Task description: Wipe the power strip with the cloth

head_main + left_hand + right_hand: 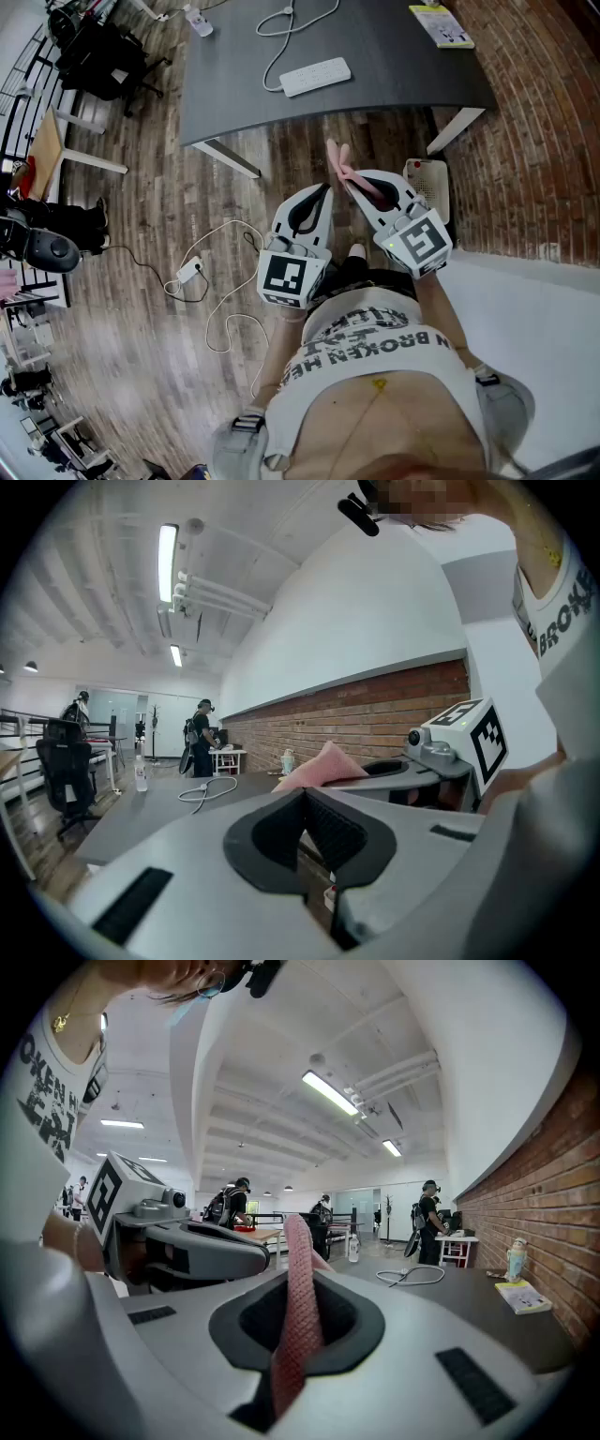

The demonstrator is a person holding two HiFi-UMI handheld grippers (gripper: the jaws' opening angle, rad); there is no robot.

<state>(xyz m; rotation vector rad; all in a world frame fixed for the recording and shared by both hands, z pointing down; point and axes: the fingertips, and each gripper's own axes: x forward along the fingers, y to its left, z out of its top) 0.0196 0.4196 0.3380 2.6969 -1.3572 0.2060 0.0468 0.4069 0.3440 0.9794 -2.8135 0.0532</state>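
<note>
Standing short of the table (394, 66), both grippers are over wood floor (150, 187), with the table's near edge running across just ahead of their tips. The power strip (315, 76) lies on the dark tabletop close to that near edge, roughly in line with the two grippers and well apart from them. Bare tabletop lies to its left and right. Its white cable (286, 23) loops away behind it toward the far side.

The right gripper (361, 187) has its jaws pinched on the pink cloth (300, 1269), which stands up as a narrow fold between the pads and pokes out past the tips toward the table. The left gripper (326, 190) is just beside it, jaws pressed together with nothing between them.

On the right, a brick wall (534, 131) closes in near the table's end. A white perforated box (429, 176) sits low by the table leg, near the right gripper in the head view. A yellow booklet (442, 25) rests at the table's far right corner. To the left the floor is wider, crossed by a loose white cord with an adapter (190, 270).
</note>
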